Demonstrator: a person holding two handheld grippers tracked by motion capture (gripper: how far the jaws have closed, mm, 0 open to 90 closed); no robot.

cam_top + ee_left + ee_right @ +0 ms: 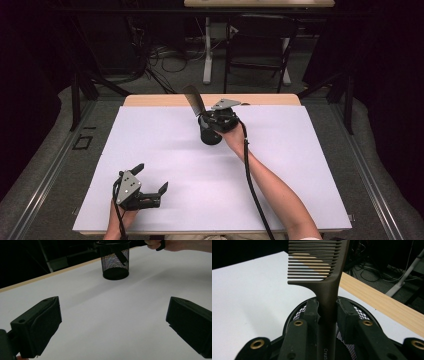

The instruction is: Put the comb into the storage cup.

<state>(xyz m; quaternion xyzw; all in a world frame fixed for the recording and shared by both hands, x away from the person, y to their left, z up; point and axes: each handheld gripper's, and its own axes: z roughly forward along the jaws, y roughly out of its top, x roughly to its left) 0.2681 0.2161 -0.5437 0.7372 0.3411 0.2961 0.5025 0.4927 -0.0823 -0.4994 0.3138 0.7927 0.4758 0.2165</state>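
a dark comb (329,277) stands with its handle clamped between the jaws of the right gripper (327,312), teeth end up, directly over the mouth of a black mesh cup (300,311). in the high view the comb (193,101) leans up and away from the right gripper (216,120), and the mesh cup (210,136) stands on the far middle of the bench, just below that gripper and the person's right hand (231,135). the left gripper view shows the mesh cup (115,263) upright, with the comb's handle (119,255) slanting down inside it.

the left gripper (150,185) rests near the front left of the bench, held by the person's left hand (122,217), well apart from the cup. its jaws stand wide apart with nothing between them, and the left gripper view shows bare white surface between the two black jaws.

the bench (165,155) is covered by a white sheet, with a strip of pale wood showing along its far edge (150,100). grey floor (50,150) surrounds it. beyond the bench the room is dark, with a tangle of cables (170,57) on the floor, a white table leg (207,50) and a dark chair frame (260,45).

the lower part of the comb handle is hidden behind the right gripper's jaws. small lettering on it is cut off at the bottom of the right gripper view and cannot be read.
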